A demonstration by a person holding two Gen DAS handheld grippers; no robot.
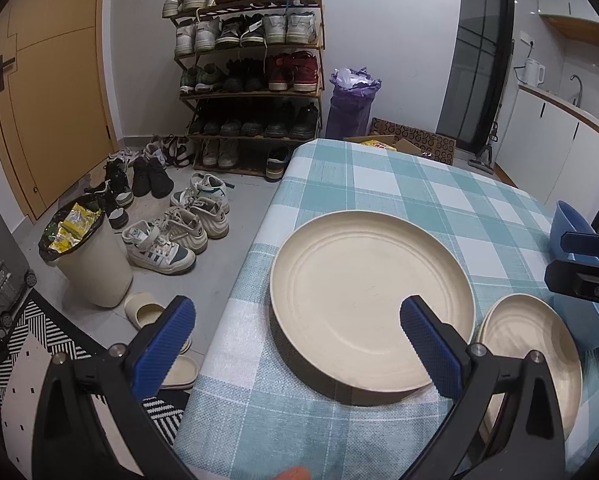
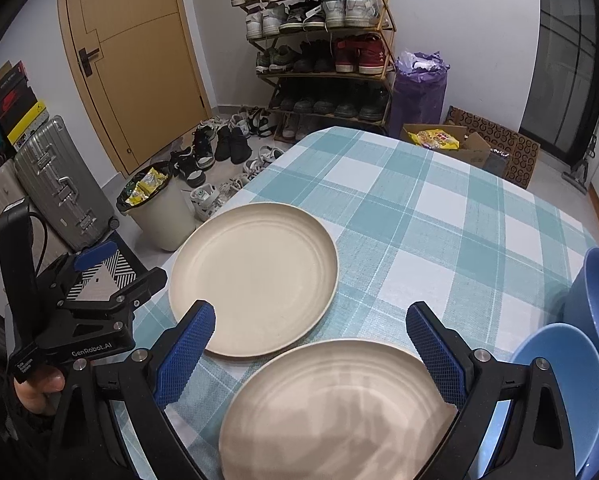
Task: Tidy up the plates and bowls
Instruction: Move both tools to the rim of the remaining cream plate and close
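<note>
Plates (image 2: 255, 276) of stiff, light-looking cream ware, perhaps melamine, lie side by side on the counter (image 2: 419, 208), best pinched at the raised rim, with both the left hand-held gripper (image 1: 295, 344) and right hand-held gripper (image 2: 311, 352) spread wide, empty.

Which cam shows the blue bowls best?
The right wrist view: two round blue bowls at the right edge, rims and insides visible, though cropped. The left wrist view shows only a partial blue bowl, mostly hidden behind the right gripper.
</note>
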